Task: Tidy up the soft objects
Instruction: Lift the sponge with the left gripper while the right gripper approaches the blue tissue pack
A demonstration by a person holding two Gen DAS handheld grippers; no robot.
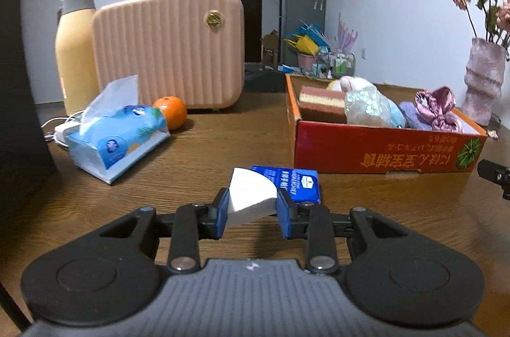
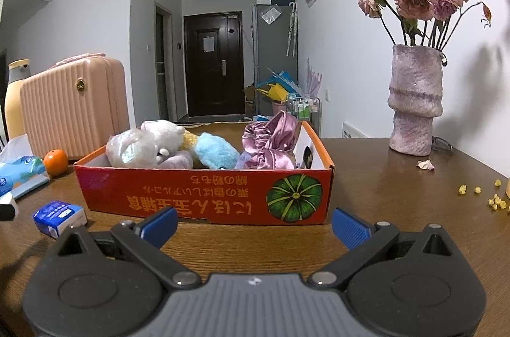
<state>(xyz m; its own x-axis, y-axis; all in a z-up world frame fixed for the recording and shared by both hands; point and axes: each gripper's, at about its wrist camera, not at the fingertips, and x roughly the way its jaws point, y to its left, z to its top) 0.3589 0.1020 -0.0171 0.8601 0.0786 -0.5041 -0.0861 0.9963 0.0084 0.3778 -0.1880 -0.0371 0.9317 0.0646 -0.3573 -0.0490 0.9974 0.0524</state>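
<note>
My left gripper [image 1: 251,203] is shut on a white wedge-shaped sponge [image 1: 250,193], held just above the wooden table [image 1: 197,152]. Right behind it lies a small blue tissue pack [image 1: 299,185], also visible in the right wrist view [image 2: 59,217]. A red cardboard box [image 1: 376,152] stands to the right and holds a pink-and-yellow sponge [image 1: 322,99], a plush toy [image 1: 366,104] and a purple satin cloth [image 1: 436,110]. My right gripper [image 2: 255,225] hangs open and empty in front of the box's [image 2: 204,196] red wall.
A blue soft tissue pack [image 1: 118,139], an orange [image 1: 172,112], a pink ribbed case [image 1: 169,50] and a cream flask [image 1: 76,50] fill the table's left. A vase of dried roses [image 2: 414,101] stands at the right, with yellow crumbs [image 2: 494,203] near it.
</note>
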